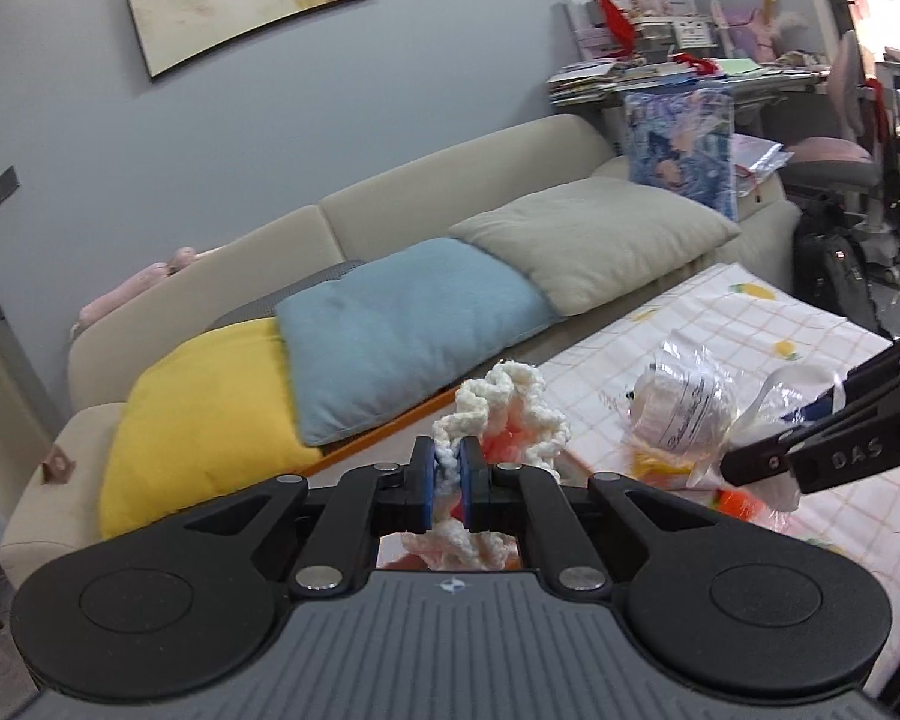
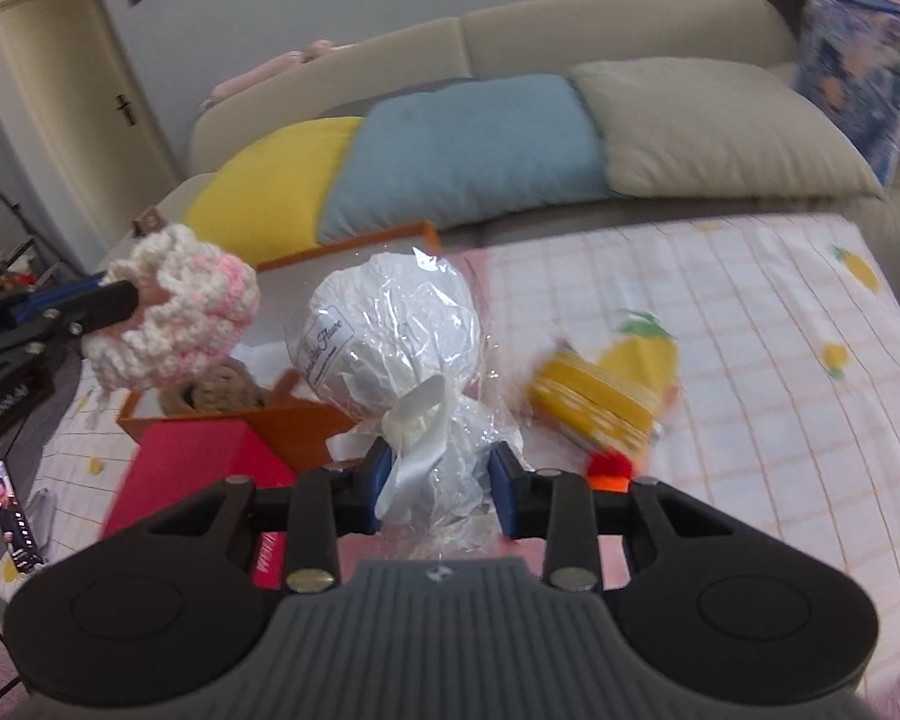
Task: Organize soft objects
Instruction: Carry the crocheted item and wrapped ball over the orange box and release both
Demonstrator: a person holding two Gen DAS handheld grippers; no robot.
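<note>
1 beige sofa [image 2: 630, 18] carrying 3 cushions in a row: 1 yellow [image 2: 270, 186], 1 blue [image 2: 474, 150], 1 beige [image 2: 720, 126]. 1 tabletop under a checked fruit-print cloth [image 2: 750, 360]. 1 orange tray [image 2: 294, 420] on the cloth, with 1 red box [image 2: 192, 468] just beside it. 1 cellophane-wrapped white bundle [image 2: 390, 336] with ribbon, held above the cloth by the right gripper [image 2: 441, 492], fingers closed on its gathered neck. 1 white-and-pink crocheted piece [image 1: 510, 414], held aloft near the tray by the left gripper [image 1: 448, 480], fingers clenched on it. 1 yellow knitted item [image 2: 600, 402], blurred, on the cloth.
</note>
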